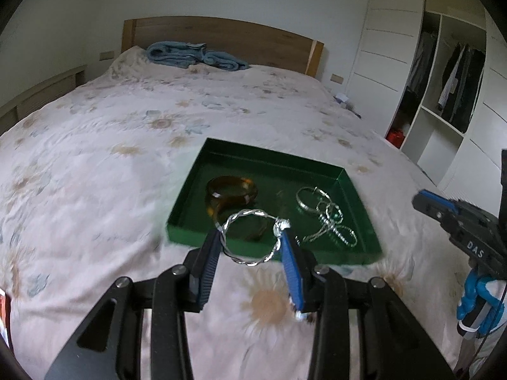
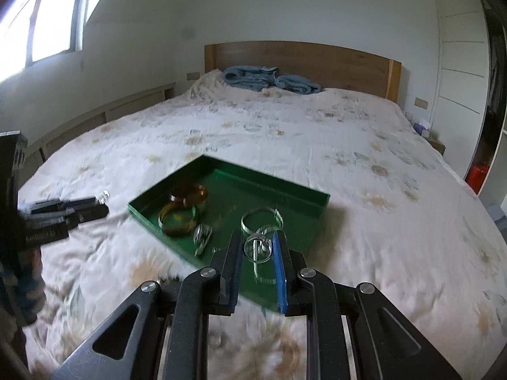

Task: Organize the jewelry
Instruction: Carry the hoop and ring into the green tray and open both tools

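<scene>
A green tray (image 1: 266,155) lies on the flowered bedspread with an amber bangle (image 1: 231,190), silver hoops (image 1: 312,201) and a silver chain (image 1: 336,231) in it. My left gripper (image 1: 250,232) hangs above the tray's near edge, shut on a twisted silver bangle (image 1: 240,213) that spans its pads. My right gripper (image 2: 257,236) is over the tray's (image 2: 269,179) near right part, shut on a small silver hoop (image 2: 257,250). Two amber bangles (image 2: 188,193) and a larger silver hoop (image 2: 261,218) show below it. Each gripper appears at the edge of the other's view: right (image 1: 421,201), left (image 2: 92,207), blurred.
A folded blue blanket (image 1: 196,55) lies by the wooden headboard (image 1: 221,34). An open wardrobe (image 1: 443,95) with hanging clothes stands on the right, a window (image 2: 41,15) on the left. A blue-gloved hand (image 1: 475,297) holds the right gripper.
</scene>
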